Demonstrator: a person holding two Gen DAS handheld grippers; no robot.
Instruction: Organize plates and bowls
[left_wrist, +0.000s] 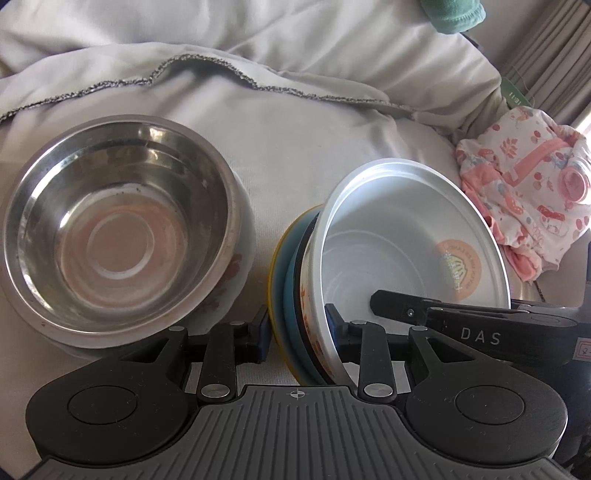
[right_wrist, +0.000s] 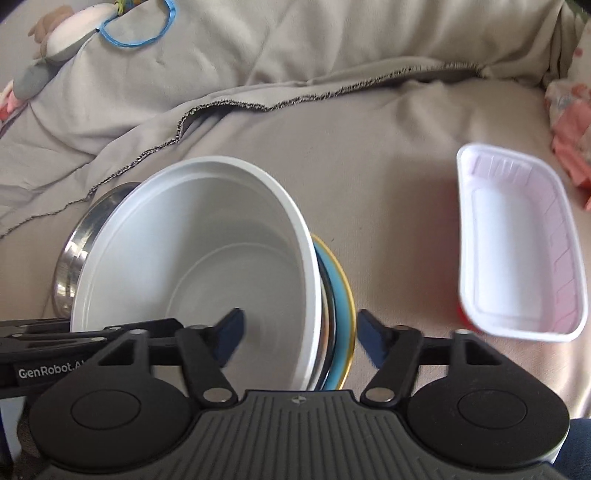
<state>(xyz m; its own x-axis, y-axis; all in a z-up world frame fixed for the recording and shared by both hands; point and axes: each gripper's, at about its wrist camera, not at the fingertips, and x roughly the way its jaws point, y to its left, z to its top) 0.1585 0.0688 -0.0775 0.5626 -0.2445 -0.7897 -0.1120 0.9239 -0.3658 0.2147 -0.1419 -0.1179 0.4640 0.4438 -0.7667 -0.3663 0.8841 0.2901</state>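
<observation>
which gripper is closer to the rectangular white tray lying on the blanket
Right. The right gripper straddles the white bowl stack, with the white tray just off its right side. The left gripper grips the same stack from the opposite side; its camera doesn't show the tray.

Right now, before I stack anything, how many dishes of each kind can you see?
Bowls: 2 (steel bowl, white bowl)
Plates: 2 (blue plate, yellow plate)
Trays: 1 (white tray)
Total: 5 for sure. A dark rim between white bowl and blue plate may be a sixth.
</observation>
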